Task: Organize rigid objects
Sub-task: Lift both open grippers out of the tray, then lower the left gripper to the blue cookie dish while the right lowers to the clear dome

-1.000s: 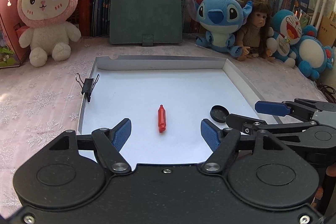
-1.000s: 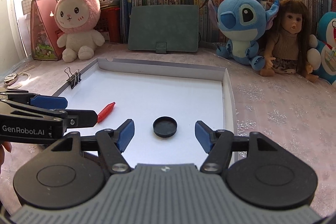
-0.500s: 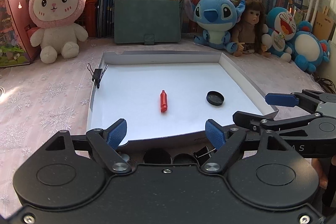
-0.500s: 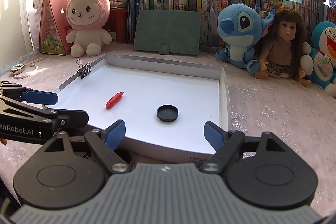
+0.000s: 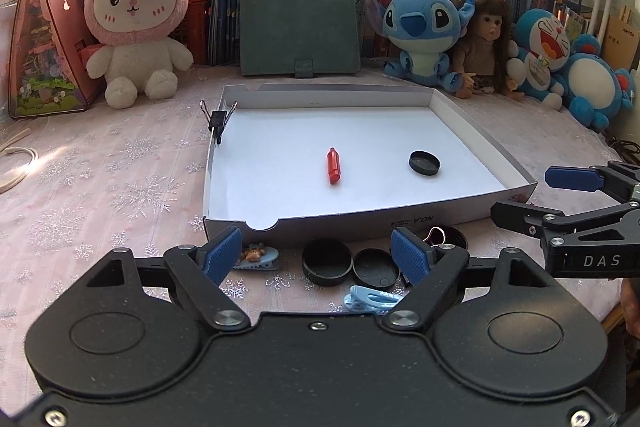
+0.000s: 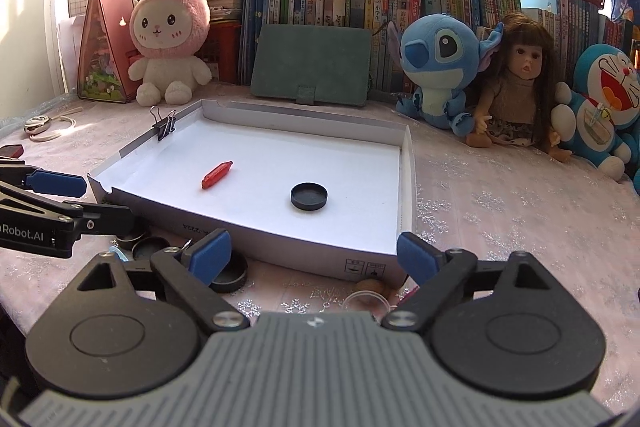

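A: Both claws hang empty. Left claw [image 5: 318, 253] stands wide with nothing between its pads; right claw [image 6: 312, 253] has its jaws opening wider, also bare.

B: What has changed?

A: A second ago they hovered over the tray [image 5: 360, 223]; now both have drawn back toward the near edge of the desk [image 5: 100, 187], so the loose pieces in front of the tray have come into view.

B: Which pieces?

A: Nearest, a pale blue clip [image 5: 370, 299], then black caps [image 5: 327, 261] and a small figured clip [image 5: 256, 254] by the tray's front wall. Farther, inside the tray, the red capsule [image 5: 333, 165] and a black lid [image 5: 424, 163] lie well apart; a binder clip [image 5: 218, 119] grips the left wall.

B: Meaning?

A: Likely two pieces are sorted, and the claws are lining up for the next pickup.
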Demonstrator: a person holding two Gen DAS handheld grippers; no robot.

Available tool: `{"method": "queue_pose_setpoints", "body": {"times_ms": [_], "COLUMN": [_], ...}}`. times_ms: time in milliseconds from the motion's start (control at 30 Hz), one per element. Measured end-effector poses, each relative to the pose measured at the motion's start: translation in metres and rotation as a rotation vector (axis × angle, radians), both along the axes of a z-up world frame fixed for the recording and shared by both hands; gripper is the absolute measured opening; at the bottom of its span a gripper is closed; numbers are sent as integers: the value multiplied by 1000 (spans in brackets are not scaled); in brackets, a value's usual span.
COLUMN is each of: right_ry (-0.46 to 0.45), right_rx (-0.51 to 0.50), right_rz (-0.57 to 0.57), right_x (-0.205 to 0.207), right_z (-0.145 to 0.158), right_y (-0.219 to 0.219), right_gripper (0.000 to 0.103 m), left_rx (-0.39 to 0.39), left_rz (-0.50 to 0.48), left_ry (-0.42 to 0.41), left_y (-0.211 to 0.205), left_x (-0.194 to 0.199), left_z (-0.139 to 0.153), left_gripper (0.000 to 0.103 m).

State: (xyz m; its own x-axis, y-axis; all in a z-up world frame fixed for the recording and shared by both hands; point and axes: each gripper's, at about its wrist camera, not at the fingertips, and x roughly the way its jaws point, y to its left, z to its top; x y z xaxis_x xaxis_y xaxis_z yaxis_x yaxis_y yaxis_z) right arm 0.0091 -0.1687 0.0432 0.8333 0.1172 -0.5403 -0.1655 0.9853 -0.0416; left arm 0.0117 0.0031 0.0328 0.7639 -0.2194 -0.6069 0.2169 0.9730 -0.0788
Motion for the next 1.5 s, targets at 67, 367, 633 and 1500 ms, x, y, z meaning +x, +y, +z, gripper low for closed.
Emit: {"method": "queue_pose_setpoints", "body": {"times_ms": [67,367,633,1500], "right_ry": [1,10,30,61], "right_rx": [2,-11,-8,-12], "right_rz": [-2,-44,-69,-56], "right_x": [-2,-6,-9,-11], "right_z": [-1,-10,-19,-26], "right_y": [-1,-12,-24,-18], "right_gripper": [96,98,96,44], "left_rx": [5,-13,-36,6], "left_rz": [12,101,136,144], "left_ry": [0,39,68,47], "left_y": [4,27,36,27], "left_x": [-2,3,11,21], "left_z": [-2,-14,-21,-28], "left_gripper": [81,76,59,36]}}
